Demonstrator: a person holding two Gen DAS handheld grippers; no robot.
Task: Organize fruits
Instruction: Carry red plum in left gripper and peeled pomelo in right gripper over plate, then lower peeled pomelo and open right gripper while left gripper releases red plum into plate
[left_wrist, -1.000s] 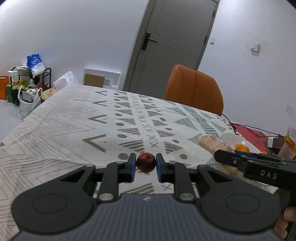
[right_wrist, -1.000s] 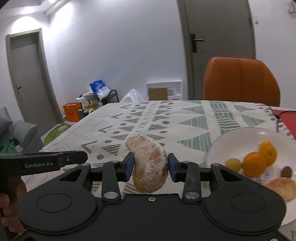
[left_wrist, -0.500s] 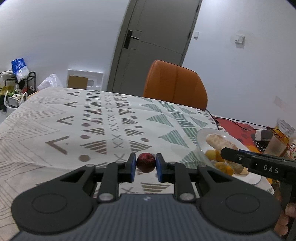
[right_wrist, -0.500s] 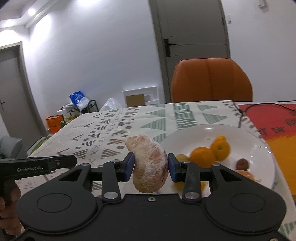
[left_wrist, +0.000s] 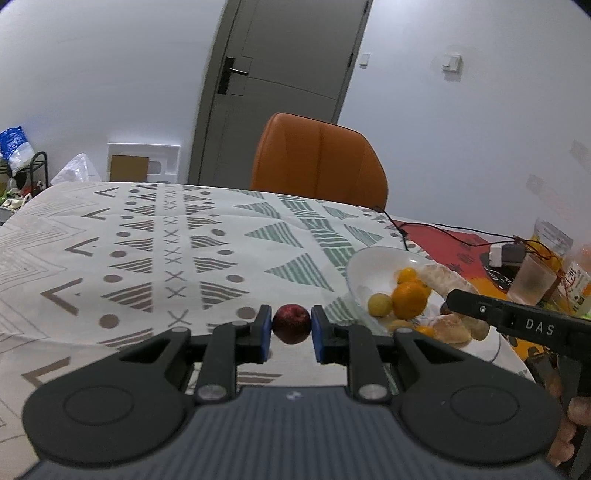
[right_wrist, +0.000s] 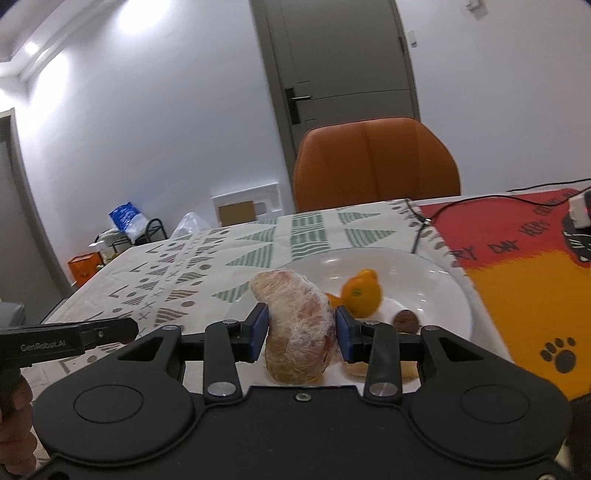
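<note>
My left gripper (left_wrist: 291, 330) is shut on a small dark red fruit (left_wrist: 291, 324), held above the patterned tablecloth just left of the white plate (left_wrist: 364, 267). My right gripper (right_wrist: 300, 330) is shut on a peeled pomelo segment (right_wrist: 297, 325) wrapped in pale pith, hanging over the near left part of the plate (right_wrist: 436, 280). On the plate lie oranges (right_wrist: 360, 295), a small brown fruit (right_wrist: 406, 320), a yellow-green fruit (left_wrist: 380, 304) and another peeled segment (left_wrist: 452, 329). The right gripper's body (left_wrist: 517, 321) shows at the right of the left wrist view.
An orange chair (left_wrist: 319, 162) stands behind the table, in front of a grey door. A red and yellow mat (right_wrist: 524, 273) with a cable and a white plug lies right of the plate. A plastic cup (left_wrist: 530, 282) and packets stand at the far right.
Both grippers have swung to the right toward the plate, each still holding its fruit. The plate now sits closer, and the pomelo segment hangs over it.
</note>
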